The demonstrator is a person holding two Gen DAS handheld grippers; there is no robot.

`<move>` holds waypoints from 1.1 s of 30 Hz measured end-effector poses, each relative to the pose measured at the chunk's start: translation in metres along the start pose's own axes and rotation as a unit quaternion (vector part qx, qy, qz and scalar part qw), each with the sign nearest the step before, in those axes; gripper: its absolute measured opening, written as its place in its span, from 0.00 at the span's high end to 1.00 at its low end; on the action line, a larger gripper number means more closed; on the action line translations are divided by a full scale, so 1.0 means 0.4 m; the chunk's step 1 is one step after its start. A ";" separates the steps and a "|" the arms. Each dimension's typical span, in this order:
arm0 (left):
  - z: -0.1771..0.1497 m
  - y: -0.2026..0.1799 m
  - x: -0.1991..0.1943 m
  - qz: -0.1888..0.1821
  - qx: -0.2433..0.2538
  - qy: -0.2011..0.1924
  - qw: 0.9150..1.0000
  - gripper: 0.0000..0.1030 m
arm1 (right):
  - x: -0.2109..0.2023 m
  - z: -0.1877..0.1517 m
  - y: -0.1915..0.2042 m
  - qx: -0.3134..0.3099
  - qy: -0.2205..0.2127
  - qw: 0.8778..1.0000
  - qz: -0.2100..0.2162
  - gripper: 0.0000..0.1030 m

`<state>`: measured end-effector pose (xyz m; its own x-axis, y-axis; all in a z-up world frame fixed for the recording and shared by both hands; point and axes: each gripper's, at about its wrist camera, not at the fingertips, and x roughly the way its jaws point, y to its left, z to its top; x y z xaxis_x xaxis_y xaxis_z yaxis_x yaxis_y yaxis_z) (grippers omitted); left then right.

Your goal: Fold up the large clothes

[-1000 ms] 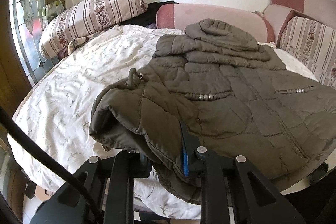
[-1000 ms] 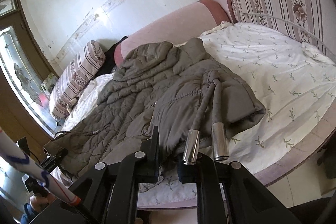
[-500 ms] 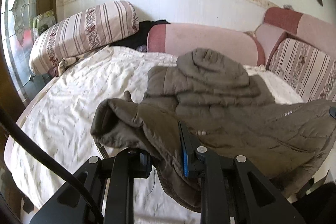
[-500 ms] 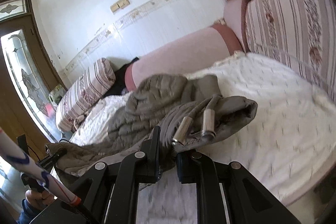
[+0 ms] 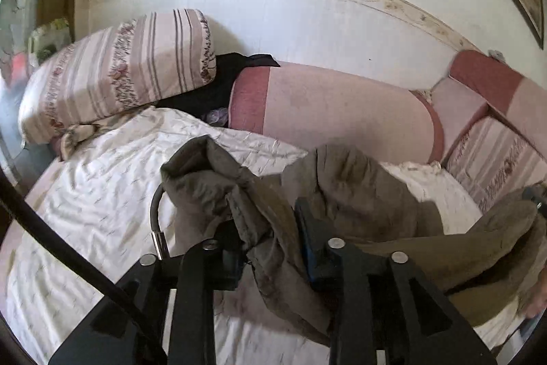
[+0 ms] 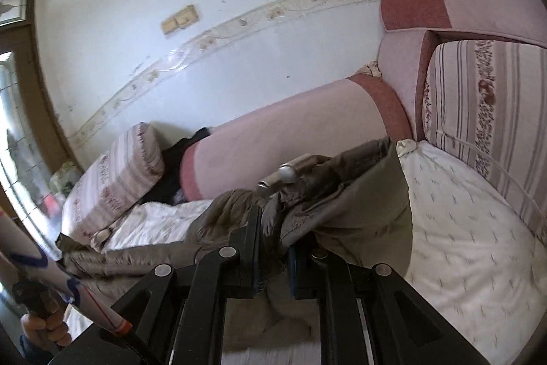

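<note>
An olive-brown padded jacket (image 5: pixel 359 194) hangs lifted over the white patterned bed sheet (image 5: pixel 102 211), stretched between both grippers. My left gripper (image 5: pixel 268 238) has a thick fold of the jacket between its fingers; its jaws are opening while the fabric still fills the gap. A dark cord with a metal end (image 5: pixel 159 238) dangles beside it. In the right wrist view my right gripper (image 6: pixel 273 242) is shut on another bunched edge of the jacket (image 6: pixel 359 204), and two metal drawstring toggles (image 6: pixel 290 171) stick up above it. The jacket's lower part is hidden behind the grippers.
A striped pillow (image 5: pixel 119 70) and a pink bolster (image 5: pixel 342 112) line the wall, with a black garment (image 5: pixel 218 81) between them. Striped cushions (image 6: pixel 478 112) stand at the right of the bed sheet (image 6: pixel 461 228). A person's hand (image 6: pixel 44 327) shows at the lower left.
Both grippers rose and carried the jacket edge up and towards the wall. The jacket, flat on the bed before, now hangs bunched between them. The toggles swung upward.
</note>
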<state>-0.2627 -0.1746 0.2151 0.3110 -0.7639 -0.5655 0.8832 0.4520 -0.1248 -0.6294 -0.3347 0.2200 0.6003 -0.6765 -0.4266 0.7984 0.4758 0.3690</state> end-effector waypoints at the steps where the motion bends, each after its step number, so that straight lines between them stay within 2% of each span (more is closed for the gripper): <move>1: 0.022 0.004 0.026 -0.002 -0.006 0.007 1.000 0.63 | 0.034 0.014 -0.004 0.002 0.003 1.000 -0.005 0.89; 3: 0.061 0.019 0.063 -0.006 -0.025 0.007 1.000 0.52 | 0.115 0.039 -0.007 0.008 0.011 1.000 -0.017 0.89; 5: 0.091 0.030 0.080 -0.015 -0.036 -0.004 0.999 0.46 | 0.192 0.053 -0.012 0.007 0.020 0.999 -0.033 0.89; 8: 0.116 0.044 0.076 0.001 -0.027 -0.043 0.999 0.34 | 0.286 0.063 -0.032 0.015 0.034 0.998 -0.047 0.89; 11: 0.118 0.059 0.070 0.020 -0.022 -0.074 0.997 0.33 | 0.374 0.057 -0.054 0.020 0.047 0.997 -0.063 0.89; 13: 0.107 0.057 0.083 0.018 -0.015 -0.073 0.997 0.33 | 0.424 0.049 -0.072 0.024 0.054 0.996 -0.071 0.89; 17: 0.037 -0.017 0.188 -0.002 0.034 -0.024 0.999 0.33 | 0.526 0.027 -0.095 0.029 0.075 0.993 -0.085 0.89; 21: -0.059 -0.112 0.334 -0.027 0.073 0.041 0.996 0.33 | 0.576 0.009 -0.107 0.039 0.084 0.991 -0.094 0.87; 23: -0.101 -0.149 0.415 -0.018 0.089 0.068 0.994 0.33 | 0.588 0.001 -0.115 0.050 0.092 0.991 -0.088 0.84; 24: -0.117 -0.159 0.456 -0.001 0.096 0.076 0.993 0.33 | 0.587 0.000 -0.119 0.054 0.095 0.991 -0.084 0.78; 25: -0.128 -0.162 0.498 0.010 0.095 0.086 0.992 0.32 | 0.580 -0.001 -0.127 0.061 0.095 0.991 -0.072 0.74; 27: -0.131 -0.151 0.550 0.012 0.082 0.100 0.992 0.24 | 0.544 0.000 -0.137 0.071 0.085 0.993 -0.042 0.61; 29: -0.126 -0.144 0.591 0.016 0.079 0.112 0.991 0.19 | 0.501 -0.005 -0.135 0.070 0.076 0.994 -0.032 0.55; 33: -0.122 -0.154 0.638 0.050 0.088 0.129 0.986 0.14 | 0.390 -0.049 -0.115 0.070 0.059 0.996 -0.023 0.55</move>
<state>-0.2549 -0.3749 0.0386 0.3209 -0.5662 -0.7593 0.9067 0.4153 0.0734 -0.5714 -0.4511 0.1201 0.5704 -0.6211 -0.5375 0.8164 0.3568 0.4541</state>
